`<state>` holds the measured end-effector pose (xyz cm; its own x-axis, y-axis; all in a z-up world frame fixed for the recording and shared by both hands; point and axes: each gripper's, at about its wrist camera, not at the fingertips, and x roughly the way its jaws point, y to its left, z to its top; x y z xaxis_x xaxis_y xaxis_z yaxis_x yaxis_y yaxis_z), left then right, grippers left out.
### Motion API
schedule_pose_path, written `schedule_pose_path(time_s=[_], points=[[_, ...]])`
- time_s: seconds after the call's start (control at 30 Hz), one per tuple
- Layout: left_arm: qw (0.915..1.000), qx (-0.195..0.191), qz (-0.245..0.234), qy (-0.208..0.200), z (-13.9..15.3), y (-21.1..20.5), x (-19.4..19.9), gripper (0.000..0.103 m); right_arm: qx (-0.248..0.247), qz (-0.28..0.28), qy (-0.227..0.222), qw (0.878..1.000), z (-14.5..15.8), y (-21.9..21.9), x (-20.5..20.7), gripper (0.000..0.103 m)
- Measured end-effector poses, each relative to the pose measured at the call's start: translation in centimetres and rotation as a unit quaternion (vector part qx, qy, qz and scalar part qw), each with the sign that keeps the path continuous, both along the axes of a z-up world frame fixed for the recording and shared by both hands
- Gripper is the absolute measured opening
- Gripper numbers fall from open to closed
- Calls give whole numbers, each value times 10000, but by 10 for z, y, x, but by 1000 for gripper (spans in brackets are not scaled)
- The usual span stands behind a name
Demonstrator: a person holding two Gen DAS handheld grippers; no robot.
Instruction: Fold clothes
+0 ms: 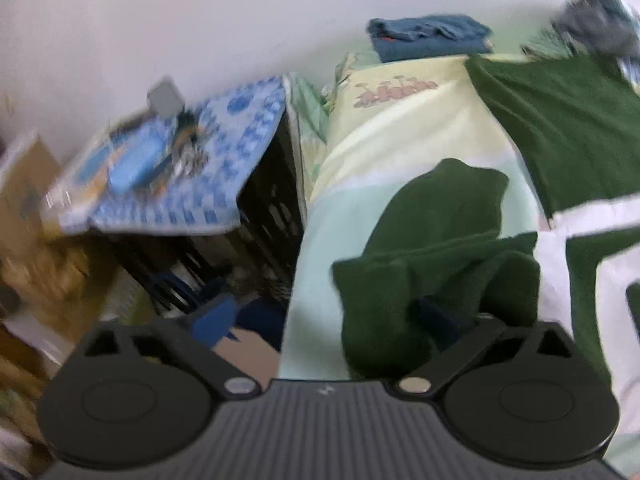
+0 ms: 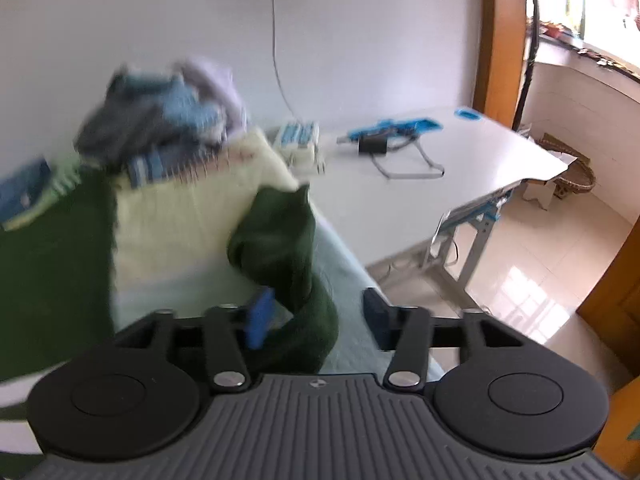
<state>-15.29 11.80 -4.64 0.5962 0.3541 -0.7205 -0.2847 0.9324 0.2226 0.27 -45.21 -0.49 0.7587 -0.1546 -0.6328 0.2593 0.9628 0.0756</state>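
Fingers of your left gripper (image 1: 328, 316) spread wide beside the green garment (image 1: 440, 240) on the bed (image 1: 400, 136), your right gripper (image 2: 316, 312) loosely straddling its sleeve (image 2: 280, 236).

One green garment (image 1: 560, 128), two clothes piles (image 1: 430, 36), two grippers (image 2: 318, 316)
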Motion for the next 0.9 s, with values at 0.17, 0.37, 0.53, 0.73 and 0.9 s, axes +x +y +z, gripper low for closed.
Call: schedule_pose_path(time_s=[0.17, 0.37, 0.53, 0.73, 0.9], points=[[9978, -651, -109, -54, -7, 2, 12, 45, 340, 15, 364, 9988, -19, 11, -2, 61], [9974, -630, -255, -231, 20, 3, 9, 18, 789, 162, 539, 9953, -32, 21, 4, 13], [9991, -309, -238, 144, 8, 11, 11, 19, 497, 232, 625, 9965, -30, 27, -3, 0], [9988, 143, -281, 385, 12, 3, -13, 28, 402, 987, 581, 9926, -15, 37, -34, 38], [9991, -292, 259, 164, 31, 17, -24, 38, 717, 2695, 594, 9585, -5, 83, -68, 46]])
